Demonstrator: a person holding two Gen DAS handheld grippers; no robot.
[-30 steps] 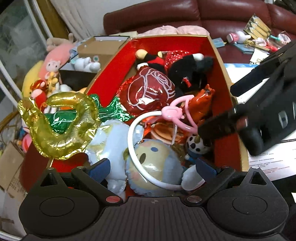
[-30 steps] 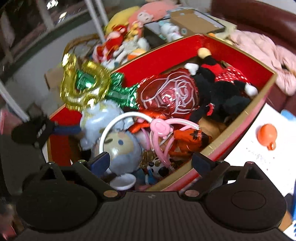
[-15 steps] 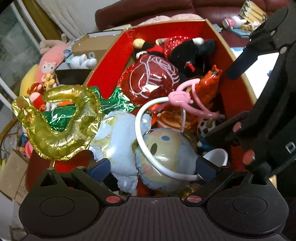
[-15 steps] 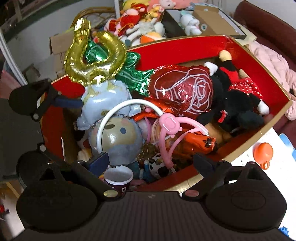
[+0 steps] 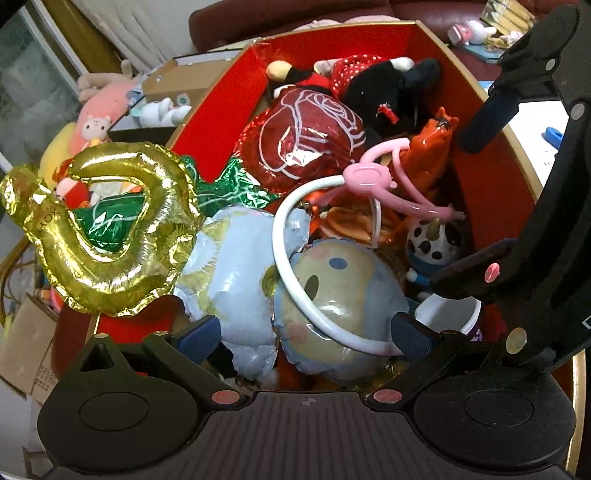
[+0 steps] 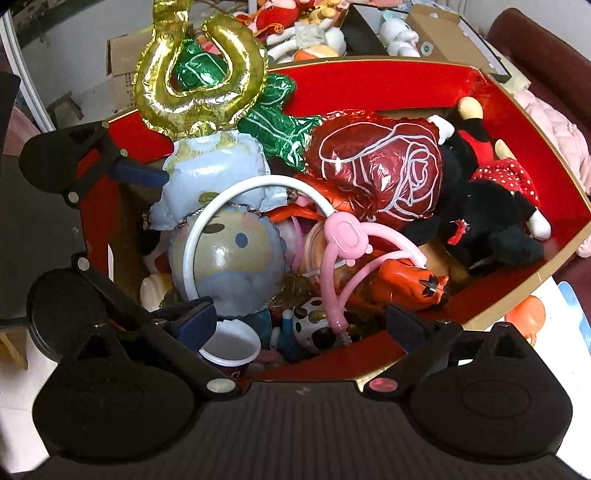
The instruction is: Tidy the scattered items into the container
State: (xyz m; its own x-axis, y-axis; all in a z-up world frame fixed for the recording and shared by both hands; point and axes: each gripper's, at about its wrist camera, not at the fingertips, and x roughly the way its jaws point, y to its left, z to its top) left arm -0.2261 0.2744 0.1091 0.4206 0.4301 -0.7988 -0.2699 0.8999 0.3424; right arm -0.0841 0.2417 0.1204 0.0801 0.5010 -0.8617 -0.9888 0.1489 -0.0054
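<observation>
A red box with a gold rim (image 5: 491, 184) (image 6: 369, 77) is packed with toys: a gold foil balloon (image 5: 92, 280) (image 6: 199, 99), a red rose balloon (image 5: 306, 140) (image 6: 376, 166), a pale blue face balloon (image 5: 332, 295) (image 6: 229, 258), a pink-and-white headband (image 5: 365, 173) (image 6: 343, 236) and a black mouse plush (image 5: 388, 85) (image 6: 480, 206). My left gripper (image 5: 304, 332) hangs open over the face balloon. My right gripper (image 6: 301, 325) (image 5: 450, 214) is open above the box's corner, where a white cup (image 6: 229, 343) (image 5: 447, 314) lies beside its left finger.
Plush toys (image 5: 96, 122) and an open cardboard box (image 5: 184, 74) are piled beyond the red box. A dark red sofa (image 5: 295, 11) runs behind. White paper (image 5: 535, 118) and an orange toy (image 6: 524, 314) lie on the table to the right.
Both grippers have moved in closer over the box. The right gripper swung towards the left one, and the white cup now lies lower in the box under it.
</observation>
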